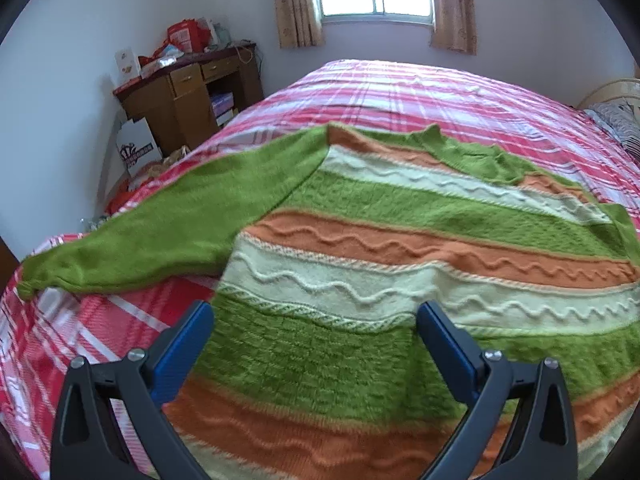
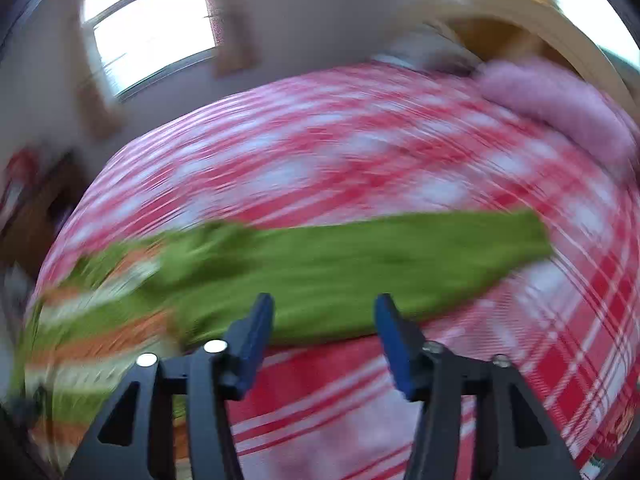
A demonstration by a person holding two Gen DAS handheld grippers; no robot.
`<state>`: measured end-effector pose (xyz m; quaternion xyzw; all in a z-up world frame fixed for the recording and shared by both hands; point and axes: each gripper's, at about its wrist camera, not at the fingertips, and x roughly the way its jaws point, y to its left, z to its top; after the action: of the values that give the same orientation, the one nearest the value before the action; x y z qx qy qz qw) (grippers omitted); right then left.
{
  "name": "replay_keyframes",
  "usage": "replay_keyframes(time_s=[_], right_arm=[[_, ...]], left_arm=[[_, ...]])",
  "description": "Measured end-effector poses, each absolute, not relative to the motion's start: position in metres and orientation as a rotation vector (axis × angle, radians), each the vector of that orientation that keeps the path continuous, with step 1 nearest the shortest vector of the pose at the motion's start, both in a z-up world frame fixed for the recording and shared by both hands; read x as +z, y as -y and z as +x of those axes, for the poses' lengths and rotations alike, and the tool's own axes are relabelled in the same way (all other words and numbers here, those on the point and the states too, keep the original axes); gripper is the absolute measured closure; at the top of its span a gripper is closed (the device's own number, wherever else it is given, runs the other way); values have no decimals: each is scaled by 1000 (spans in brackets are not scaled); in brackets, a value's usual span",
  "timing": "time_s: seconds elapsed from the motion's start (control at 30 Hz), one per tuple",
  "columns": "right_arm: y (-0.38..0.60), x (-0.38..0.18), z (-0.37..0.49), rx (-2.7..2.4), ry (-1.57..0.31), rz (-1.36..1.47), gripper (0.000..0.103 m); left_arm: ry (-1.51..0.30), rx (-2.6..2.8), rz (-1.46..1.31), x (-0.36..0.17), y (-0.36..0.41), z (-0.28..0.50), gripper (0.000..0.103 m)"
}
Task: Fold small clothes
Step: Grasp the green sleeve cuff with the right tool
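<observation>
Both wrist views low over bed (image 1: 400,92), sharing sweater (image 1: 360,240).

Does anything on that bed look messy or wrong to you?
Nothing damaged or spilled. The striped sweater lies spread flat on the plaid bedspread, both green sleeves stretched outward, not yet folded. Both grippers are open above it. The right view is badly motion-blurred.

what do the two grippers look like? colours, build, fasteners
Left gripper and right gripper look alike: flat blue finger pads on black plastic arms with triangular cut-outs. Round silver screw heads sit at the joints. No cables, markings, sleeves or hands show in either view.
</observation>
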<state>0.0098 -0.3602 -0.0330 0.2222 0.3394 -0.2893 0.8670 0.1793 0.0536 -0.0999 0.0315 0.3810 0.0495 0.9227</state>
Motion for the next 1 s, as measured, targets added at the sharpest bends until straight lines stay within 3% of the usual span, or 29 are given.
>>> replay_keyframes(time_s=[0.3,0.5,0.53,0.57,0.6,0.73,1.0], right_arm=[[513,-82,-59,-912,-653,803,52],[518,-83,-34,-922,-666,705,52],[517,-84,-30,-923,-682,678,59],[512,-85,-23,-911,-705,634,79],[510,-86,-21,-894,-717,613,85],[513,-87,-24,-856,-703,617,93],[488,-33,-33,-691,-566,701,94]], left_arm=[[-790,77,-2,-108,-58,181,0],[-782,79,0,-109,-55,182,0],[-781,79,0,-110,-55,183,0],[-779,79,-1,-110,-54,182,0],[-777,79,-1,-110,-54,183,0],[-776,78,-2,-110,-54,182,0],[-769,70,-11,-107,-56,180,0]])
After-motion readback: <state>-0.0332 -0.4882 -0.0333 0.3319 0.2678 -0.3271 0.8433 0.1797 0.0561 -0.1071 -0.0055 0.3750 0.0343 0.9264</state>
